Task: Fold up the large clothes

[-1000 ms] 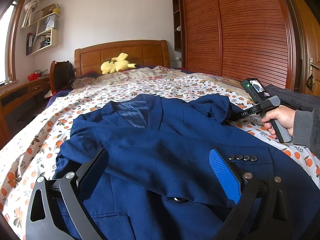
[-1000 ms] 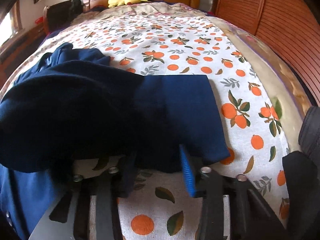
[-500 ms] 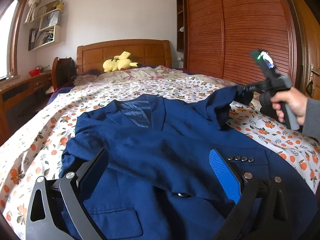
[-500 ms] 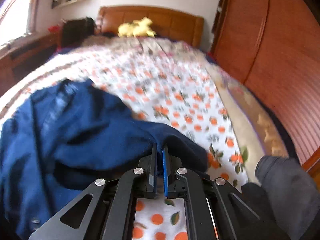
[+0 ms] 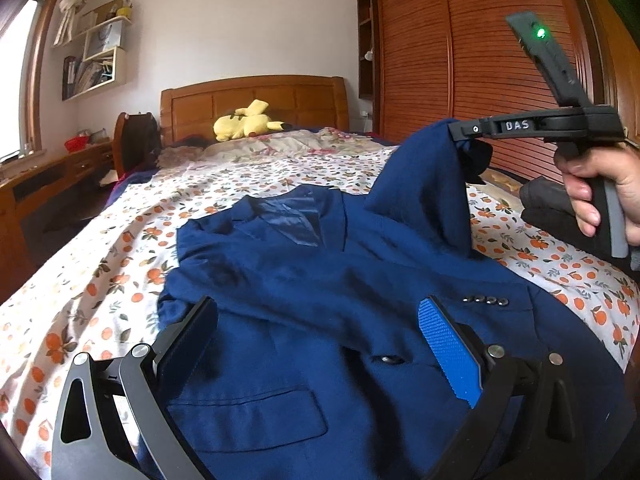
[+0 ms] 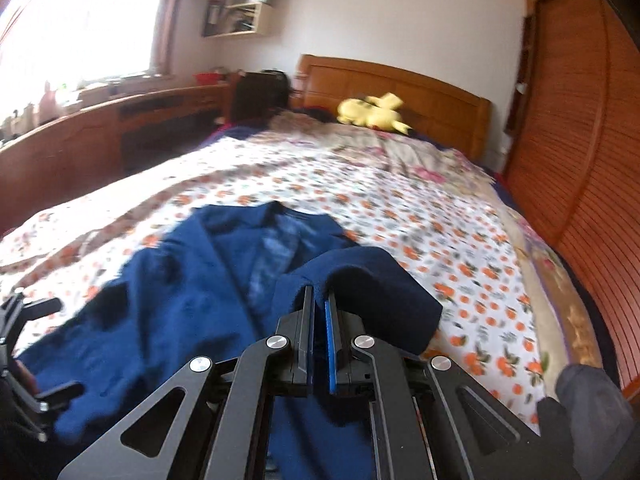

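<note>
A navy blue suit jacket (image 5: 328,280) lies face up on the bed, collar toward the headboard; it also shows in the right wrist view (image 6: 192,304). My right gripper (image 6: 319,300) is shut on the jacket's right sleeve (image 6: 372,292) and holds it up above the bed; in the left wrist view the gripper (image 5: 460,132) has the sleeve (image 5: 424,184) hanging from it. My left gripper (image 5: 316,324) is open and empty, low over the jacket's front near its lower pocket.
The bed (image 5: 100,264) has a white sheet with an orange print. A yellow plush toy (image 5: 244,122) lies by the wooden headboard (image 5: 256,98). A wooden wardrobe (image 5: 472,52) stands along the right side, a desk (image 5: 44,188) on the left. A dark garment (image 5: 552,208) lies at the right bed edge.
My right gripper has closed on the sleeve and lifted it up off the bed, swinging toward the jacket's middle. My left gripper has stayed open over the jacket.
</note>
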The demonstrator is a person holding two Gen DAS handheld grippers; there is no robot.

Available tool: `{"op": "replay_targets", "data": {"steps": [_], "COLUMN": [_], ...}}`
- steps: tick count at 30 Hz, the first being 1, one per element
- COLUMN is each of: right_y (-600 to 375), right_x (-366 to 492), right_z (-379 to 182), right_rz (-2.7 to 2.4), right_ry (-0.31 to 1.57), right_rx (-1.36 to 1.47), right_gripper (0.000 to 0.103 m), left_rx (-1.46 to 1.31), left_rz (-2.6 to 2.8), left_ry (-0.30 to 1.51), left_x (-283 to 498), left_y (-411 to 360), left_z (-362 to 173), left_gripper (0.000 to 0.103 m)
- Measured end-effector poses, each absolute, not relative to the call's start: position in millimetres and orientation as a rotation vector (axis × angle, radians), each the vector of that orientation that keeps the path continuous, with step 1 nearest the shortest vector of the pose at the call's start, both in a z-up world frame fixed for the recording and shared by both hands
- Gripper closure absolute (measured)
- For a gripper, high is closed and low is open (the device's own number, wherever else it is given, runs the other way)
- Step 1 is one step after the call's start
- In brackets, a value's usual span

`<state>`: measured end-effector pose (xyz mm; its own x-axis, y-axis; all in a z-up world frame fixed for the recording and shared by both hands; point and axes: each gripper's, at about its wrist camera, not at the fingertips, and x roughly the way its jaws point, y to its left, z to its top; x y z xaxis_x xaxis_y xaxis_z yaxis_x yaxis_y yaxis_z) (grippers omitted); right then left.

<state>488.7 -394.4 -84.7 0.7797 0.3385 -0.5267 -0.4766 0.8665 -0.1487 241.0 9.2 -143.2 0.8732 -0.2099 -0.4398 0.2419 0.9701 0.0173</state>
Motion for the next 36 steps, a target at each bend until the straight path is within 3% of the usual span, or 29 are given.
{"op": "replay_targets", "data": {"steps": [10, 19, 30, 36], "right_y": [-360.0, -378.5, -439.5, -471.1], "right_x": [452.0, 424.8, 378.0, 363.5], "right_z": [-121.8, -139.5, -137.8, -153.9], "right_rz": [0.528, 0.516, 0.476, 0.440], "right_ry": [0.610, 0.672, 0.680, 0.722], "right_rx": [-0.307, -0.270, -0.206, -0.177], "right_gripper": [0.097, 0.070, 0.063, 0.049], "left_rx": [0.060, 0.080, 0.106, 0.154], "left_rz": [-0.208, -0.199, -0.251, -0.298], "left_ry": [0.447, 0.454, 0.480, 0.490], "left_x": [236.9, 232.3, 213.5, 206.6], "left_y": [26.6, 19.2, -12.4, -43.5], "left_z": [-139.3, -141.7, -147.0, -139.6], "left_gripper": [0.002, 0.002, 0.002, 0.002]}}
